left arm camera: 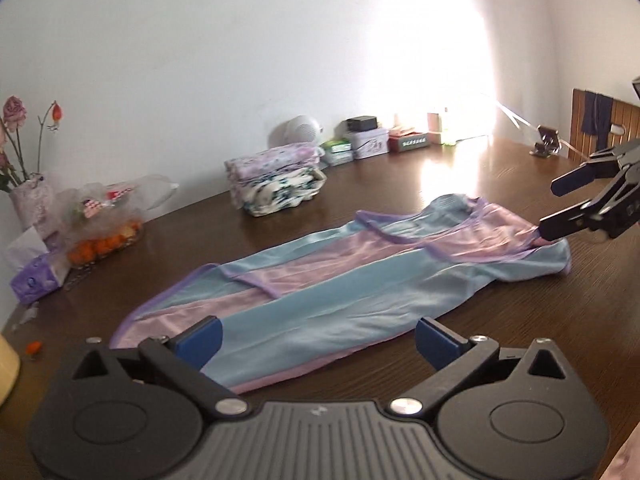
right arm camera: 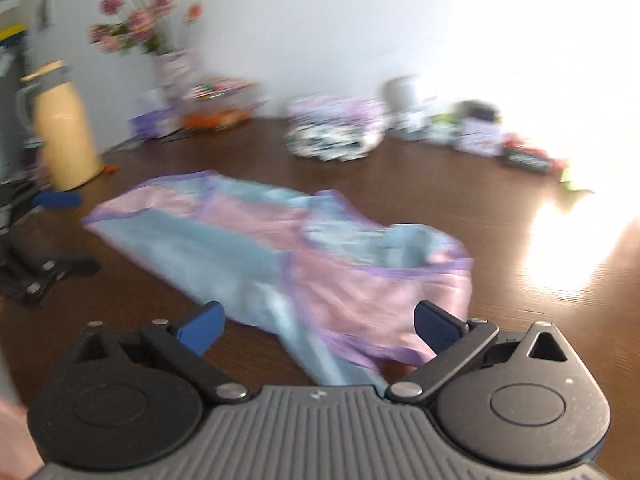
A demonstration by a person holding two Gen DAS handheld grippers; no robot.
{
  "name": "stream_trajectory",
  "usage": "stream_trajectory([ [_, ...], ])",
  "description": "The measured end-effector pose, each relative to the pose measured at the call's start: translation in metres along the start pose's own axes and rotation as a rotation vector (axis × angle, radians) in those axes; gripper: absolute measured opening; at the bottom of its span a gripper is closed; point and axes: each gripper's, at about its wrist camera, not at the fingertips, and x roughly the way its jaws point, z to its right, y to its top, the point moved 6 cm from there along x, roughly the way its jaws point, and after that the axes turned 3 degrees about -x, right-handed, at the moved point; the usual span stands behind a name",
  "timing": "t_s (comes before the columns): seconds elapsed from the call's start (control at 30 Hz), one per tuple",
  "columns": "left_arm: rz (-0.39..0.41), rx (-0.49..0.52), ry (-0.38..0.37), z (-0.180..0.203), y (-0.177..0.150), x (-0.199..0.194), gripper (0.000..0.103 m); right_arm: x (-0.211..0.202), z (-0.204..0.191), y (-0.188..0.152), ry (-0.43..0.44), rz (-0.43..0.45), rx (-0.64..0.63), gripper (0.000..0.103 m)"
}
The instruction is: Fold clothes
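Observation:
A light blue and pink garment with purple trim (left arm camera: 320,280) lies flat along the brown table, partly folded lengthwise. My left gripper (left arm camera: 318,338) is open just above its near hem, holding nothing. My right gripper (left arm camera: 556,210) shows at the right of the left wrist view, jaws apart, its lower finger touching the garment's far right corner. In the blurred right wrist view the garment (right arm camera: 304,264) lies right in front of my open right gripper (right arm camera: 318,328), its near edge between the fingers. The left gripper (right arm camera: 44,240) shows at the left edge there.
A stack of folded floral clothes (left arm camera: 276,178) sits behind the garment. A vase of pink flowers (left arm camera: 28,196), a bag of oranges (left arm camera: 104,232) and a tissue pack (left arm camera: 36,280) stand at the left. Boxes (left arm camera: 368,142) line the wall. A yellow jug (right arm camera: 64,128) stands far left.

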Motion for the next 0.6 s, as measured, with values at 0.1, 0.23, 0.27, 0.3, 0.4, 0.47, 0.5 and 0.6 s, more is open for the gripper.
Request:
stream_trajectory([
  [0.1,0.0,-0.035,-0.052,0.023,0.003,0.008,0.103,-0.009,0.008,-0.014,-0.187,0.021,-0.088,0.103],
  [0.23,-0.046,-0.002,-0.075,0.049,0.007,0.024,0.103,-0.008,0.021,-0.031,-0.15,-0.038,-0.184,0.103],
  [0.27,-0.051,0.011,-0.077,0.055,0.009,0.027,0.102,-0.01,0.026,-0.033,-0.1,-0.033,-0.16,0.103],
  [0.3,-0.052,0.021,-0.083,0.06,0.011,0.029,0.101,-0.011,0.033,-0.034,-0.052,-0.035,-0.133,0.102],
  [0.4,-0.059,0.042,-0.105,0.073,0.019,0.036,0.098,-0.006,0.048,-0.035,-0.017,-0.055,-0.159,0.097],
  [0.47,-0.071,0.054,-0.112,0.079,0.025,0.044,0.09,0.0,0.048,-0.035,0.007,-0.074,-0.234,0.082],
  [0.5,-0.079,0.06,-0.109,0.08,0.027,0.048,0.086,0.004,0.044,-0.035,0.03,-0.088,-0.274,0.071],
  [0.6,-0.1,0.072,-0.105,0.084,0.031,0.063,0.081,0.012,0.032,-0.04,0.096,-0.13,-0.38,0.059],
])
